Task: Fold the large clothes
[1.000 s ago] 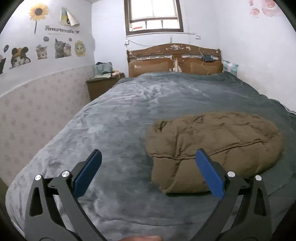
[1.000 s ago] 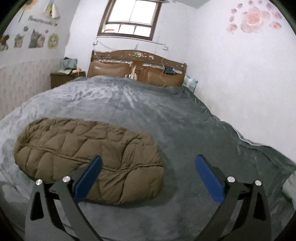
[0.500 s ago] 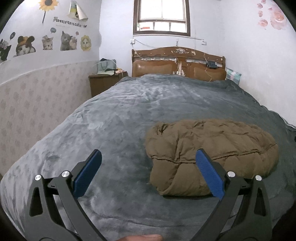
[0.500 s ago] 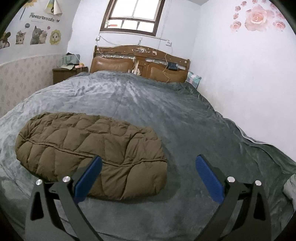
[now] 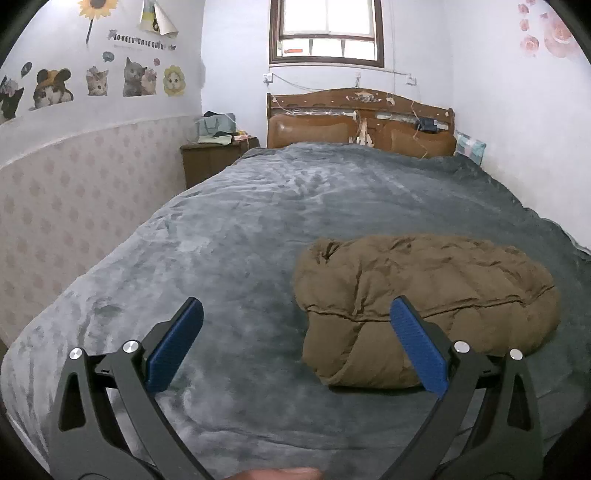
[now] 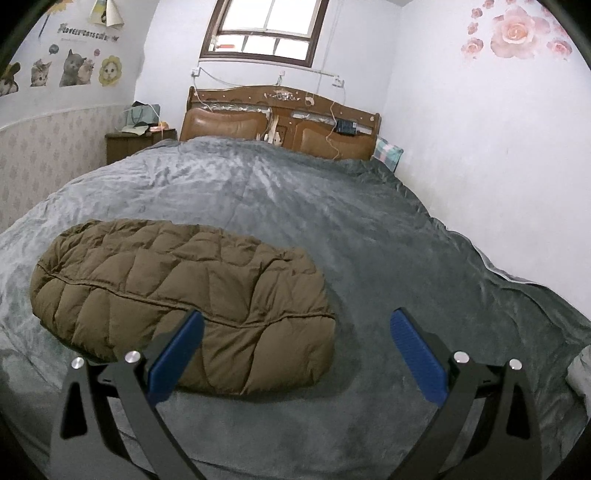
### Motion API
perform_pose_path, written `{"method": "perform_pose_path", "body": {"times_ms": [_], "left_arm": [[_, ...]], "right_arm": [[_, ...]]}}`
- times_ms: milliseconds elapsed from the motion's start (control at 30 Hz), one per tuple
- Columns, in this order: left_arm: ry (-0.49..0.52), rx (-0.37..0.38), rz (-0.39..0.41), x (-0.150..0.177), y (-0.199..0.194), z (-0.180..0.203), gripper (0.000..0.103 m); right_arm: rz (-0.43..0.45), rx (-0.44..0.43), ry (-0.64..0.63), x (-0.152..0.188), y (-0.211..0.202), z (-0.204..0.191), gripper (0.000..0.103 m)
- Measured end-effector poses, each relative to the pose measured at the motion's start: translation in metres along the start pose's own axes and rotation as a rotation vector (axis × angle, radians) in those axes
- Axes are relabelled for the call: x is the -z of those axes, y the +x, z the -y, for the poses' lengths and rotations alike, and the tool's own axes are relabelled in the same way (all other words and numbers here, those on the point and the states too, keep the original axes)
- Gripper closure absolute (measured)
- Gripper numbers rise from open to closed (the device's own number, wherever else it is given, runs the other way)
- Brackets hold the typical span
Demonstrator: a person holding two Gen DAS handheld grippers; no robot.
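A brown quilted down jacket (image 5: 424, 295) lies folded into a thick oval bundle on the grey blanket of the bed (image 5: 277, 221). In the right wrist view the jacket (image 6: 177, 291) is at the lower left. My left gripper (image 5: 295, 332) is open and empty, held above the bed just left of the bundle's near end. My right gripper (image 6: 295, 339) is open and empty, held above the blanket at the bundle's right end. Neither gripper touches the jacket.
A wooden headboard (image 5: 360, 122) stands at the far end under a window (image 5: 325, 31). A nightstand (image 5: 214, 158) with bags is at the far left. Walls run close along both sides. A pillow (image 6: 386, 155) lies by the right wall.
Both grippers have drawn back and risen a little from the jacket, so it looks smaller and lower. The jacket has not moved. Both grippers stay open.
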State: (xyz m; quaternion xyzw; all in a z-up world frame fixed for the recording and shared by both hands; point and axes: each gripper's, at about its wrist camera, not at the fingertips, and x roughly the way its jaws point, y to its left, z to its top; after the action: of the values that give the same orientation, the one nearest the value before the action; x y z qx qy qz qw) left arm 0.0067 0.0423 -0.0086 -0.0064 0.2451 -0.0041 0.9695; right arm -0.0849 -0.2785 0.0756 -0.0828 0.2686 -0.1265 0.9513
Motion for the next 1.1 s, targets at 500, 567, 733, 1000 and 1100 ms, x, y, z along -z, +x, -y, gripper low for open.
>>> {"method": "perform_pose_path", "body": {"times_ms": [500,567,733,1000,1100], "left_arm": [[-0.026,0.003,-0.011,-0.0014,0.0017,-0.0037,0.003],[-0.032,0.007,-0.015,-0.0013,0.0027,-0.0054,0.003],[-0.037,0.011,-0.023,-0.0012,0.005,-0.0059,0.003],[-0.033,0.01,-0.022,-0.0012,0.0053,-0.0037,0.003],[-0.023,0.01,-0.019,-0.0007,0.0047,-0.0013,0.003]], "right_arm": [[-0.007,-0.002,-0.002,0.0027,0.0025,-0.0011,0.002],[-0.008,-0.001,-0.002,0.0033,0.0027,-0.0013,0.002],[-0.008,-0.002,-0.003,0.0032,0.0026,-0.0007,0.002],[-0.009,-0.004,-0.002,0.0035,0.0027,0.0002,0.002],[-0.011,-0.004,-0.003,0.004,0.0029,0.0001,0.002]]}}
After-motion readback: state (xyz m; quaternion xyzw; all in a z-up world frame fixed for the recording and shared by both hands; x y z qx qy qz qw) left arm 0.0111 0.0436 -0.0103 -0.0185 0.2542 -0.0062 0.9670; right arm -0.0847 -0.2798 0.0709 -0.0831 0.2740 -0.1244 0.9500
